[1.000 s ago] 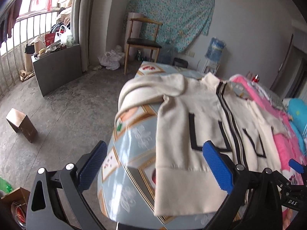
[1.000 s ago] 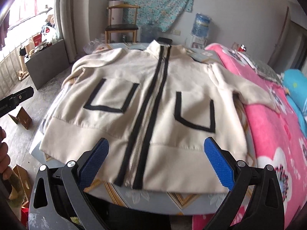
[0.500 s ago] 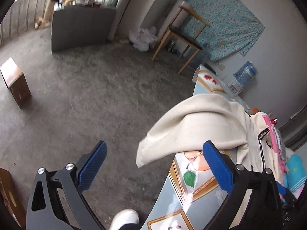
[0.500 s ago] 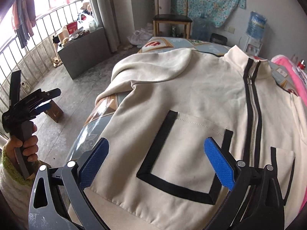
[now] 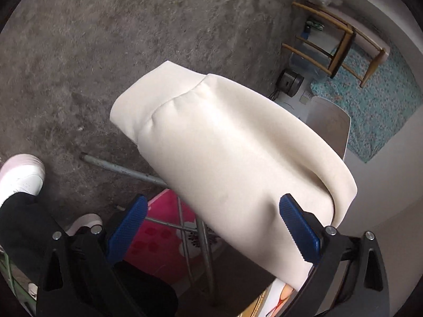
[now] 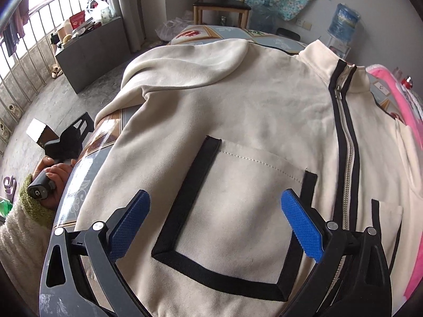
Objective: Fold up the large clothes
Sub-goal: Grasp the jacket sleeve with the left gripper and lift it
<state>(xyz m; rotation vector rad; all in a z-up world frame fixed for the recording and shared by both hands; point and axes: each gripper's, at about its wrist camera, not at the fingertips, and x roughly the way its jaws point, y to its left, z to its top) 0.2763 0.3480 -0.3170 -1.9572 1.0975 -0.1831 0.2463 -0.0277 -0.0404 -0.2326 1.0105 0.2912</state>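
**Left gripper lowered beside hanging sleeve; right gripper over jacket front**

Since the earlier frames, the left gripper (image 5: 211,232) has swung from a level view across the table to a steep downward view at the table's left edge. Its blue pads (image 5: 298,231) stand spread wide. The cream sleeve (image 5: 224,148) of the jacket hangs off that edge, with its cuff pointing toward the concrete floor (image 5: 105,39). The sleeve lies between the spread pads; whether either pad touches the cloth cannot be told.

Below the sleeve, grey metal table legs (image 5: 148,177) cross over a pink item (image 5: 164,237) on the floor. A white shoe (image 5: 21,177) of the person stands at the left. A wooden chair (image 5: 341,50) stands by the wall.

The right gripper (image 6: 215,223) has shifted toward the jacket's left half. Its jaws are also spread wide and pinch nothing. It hovers over the black-trimmed pocket (image 6: 238,211) on the front of the cream jacket (image 6: 264,105), which lies face up, zipped, spread over the patterned table top (image 6: 206,33). The black-edged zipper (image 6: 346,142) runs to the collar at the far edge. The left hand (image 6: 53,174) grips its tool's handle just beside the table's left edge. A pink blanket (image 6: 396,89) lies along the right edge.
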